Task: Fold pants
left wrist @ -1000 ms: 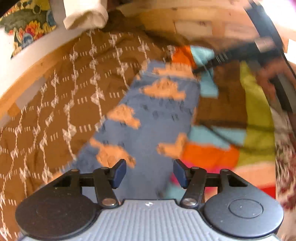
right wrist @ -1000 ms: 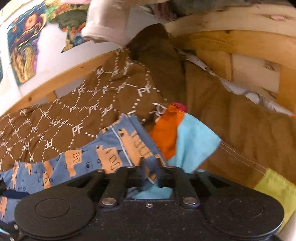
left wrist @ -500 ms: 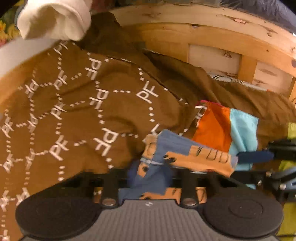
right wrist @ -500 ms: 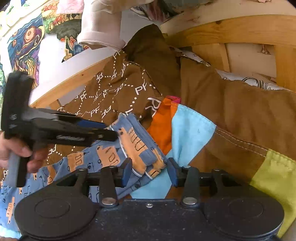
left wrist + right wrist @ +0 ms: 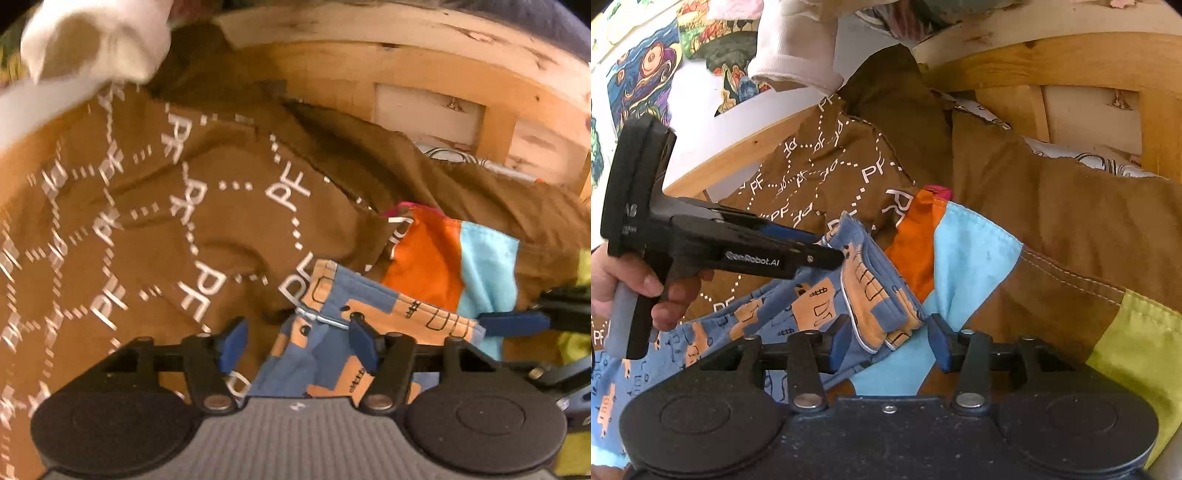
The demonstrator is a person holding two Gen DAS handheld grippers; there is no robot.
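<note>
The pants [image 5: 798,317] are blue with orange prints and lie on a brown "PF" blanket [image 5: 827,170]. Their folded waistband end [image 5: 369,306] sits just ahead of both grippers. My left gripper [image 5: 295,339] is open, with the pants' corner lying between its blue pads. In the right wrist view the left gripper [image 5: 827,254] reaches in from the left over the waistband. My right gripper [image 5: 886,339] is open, its pads on either side of the folded waistband edge [image 5: 882,310]. A right finger [image 5: 513,323] shows at the right of the left wrist view.
A patchwork cover of orange [image 5: 912,236], light blue [image 5: 967,254] and lime [image 5: 1141,343] patches lies under and right of the pants. A wooden bed frame [image 5: 1052,62] rises behind. A white garment [image 5: 92,40] hangs at the upper left.
The left gripper closed on the pants' corner half a second ago and has now opened again. The right gripper opened from its grip on the waistband and stays open. The waistband now rests on the bed.
</note>
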